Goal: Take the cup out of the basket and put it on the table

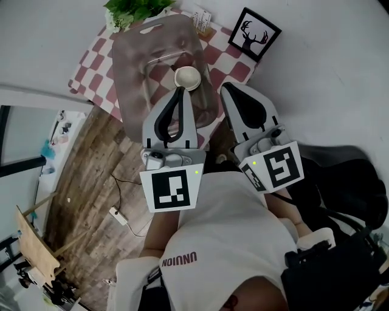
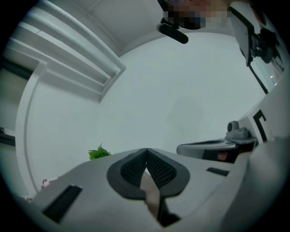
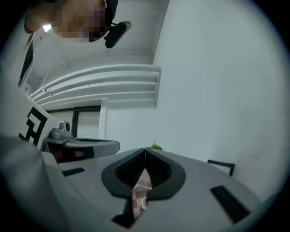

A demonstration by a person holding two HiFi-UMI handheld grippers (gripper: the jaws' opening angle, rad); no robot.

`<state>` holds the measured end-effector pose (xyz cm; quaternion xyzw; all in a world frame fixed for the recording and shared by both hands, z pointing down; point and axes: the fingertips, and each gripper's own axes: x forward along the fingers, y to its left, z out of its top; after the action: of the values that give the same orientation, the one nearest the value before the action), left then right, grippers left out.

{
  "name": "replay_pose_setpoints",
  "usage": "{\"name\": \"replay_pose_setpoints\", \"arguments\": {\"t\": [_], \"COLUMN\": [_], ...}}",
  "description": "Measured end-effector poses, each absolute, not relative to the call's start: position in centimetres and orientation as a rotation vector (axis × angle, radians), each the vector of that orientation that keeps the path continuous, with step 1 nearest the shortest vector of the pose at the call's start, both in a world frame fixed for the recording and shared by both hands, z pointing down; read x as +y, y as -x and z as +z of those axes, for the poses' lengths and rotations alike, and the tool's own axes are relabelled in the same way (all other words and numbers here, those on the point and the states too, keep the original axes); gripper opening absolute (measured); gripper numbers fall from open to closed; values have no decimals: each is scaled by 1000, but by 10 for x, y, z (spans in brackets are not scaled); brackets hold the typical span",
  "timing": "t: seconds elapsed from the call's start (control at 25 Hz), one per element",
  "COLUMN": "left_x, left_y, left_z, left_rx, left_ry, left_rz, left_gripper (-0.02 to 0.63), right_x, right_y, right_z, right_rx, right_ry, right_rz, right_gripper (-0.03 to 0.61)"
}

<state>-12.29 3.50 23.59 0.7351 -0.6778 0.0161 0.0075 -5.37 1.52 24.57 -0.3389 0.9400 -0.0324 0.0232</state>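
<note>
Nearest the head camera: the person's white shirt (image 1: 234,234), both arms out over the wood floor (image 1: 85,176), with a white power strip (image 1: 118,215) lying on it to the left. The left gripper (image 1: 180,89) has its jaws closed tip to tip with nothing between them, and the left gripper view confirms this (image 2: 146,149). The right gripper (image 1: 226,85) is the same: jaws together and empty (image 3: 145,150), and only a sliver of checked cloth shows through the gap under the pads. The two grippers sit side by side, near each other but apart, both aimed across the counter (image 1: 91,76) at the wall. The counter carries a red-and-white checked cloth (image 1: 234,61) and, on that, a translucent grey basket (image 1: 130,79) with a handle cut-out at its far end. The cup (image 1: 187,77), cream with its mouth up, is inside the basket toward its right side, and neither gripper holds it. In the head view the left jaw tips line up just beside the cup's near rim. I can't tell whether they touch. The right jaws are right of the basket wall, over the cloth. At the far edge of the counter are a green plant (image 1: 135,9) at the left corner and a framed deer-silhouette picture (image 1: 254,33) at the right. The plant tips also poke over the jaws in both gripper views (image 2: 99,153) (image 3: 155,147).
</note>
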Motion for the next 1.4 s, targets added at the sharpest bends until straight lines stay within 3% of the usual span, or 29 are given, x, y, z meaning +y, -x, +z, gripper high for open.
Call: {"name": "replay_pose_setpoints", "arguments": {"t": [0.84, 1.08, 1.4], "left_x": [-19, -32, -72], "left_y": [191, 198, 203], "left_z": [249, 270, 318], "left_rx": [-2237, -2208, -1882], "left_ry": [-2165, -2160, -2266], "left_rz": [104, 226, 488], "left_gripper": [12, 12, 14], "right_x": [-53, -86, -98], "right_y": [133, 168, 170], "right_z": [245, 252, 253], "right_rx": [3087, 3225, 3206], "right_ry": [737, 539, 601], "right_rz": [-76, -24, -64], "right_gripper": [18, 20, 20]}}
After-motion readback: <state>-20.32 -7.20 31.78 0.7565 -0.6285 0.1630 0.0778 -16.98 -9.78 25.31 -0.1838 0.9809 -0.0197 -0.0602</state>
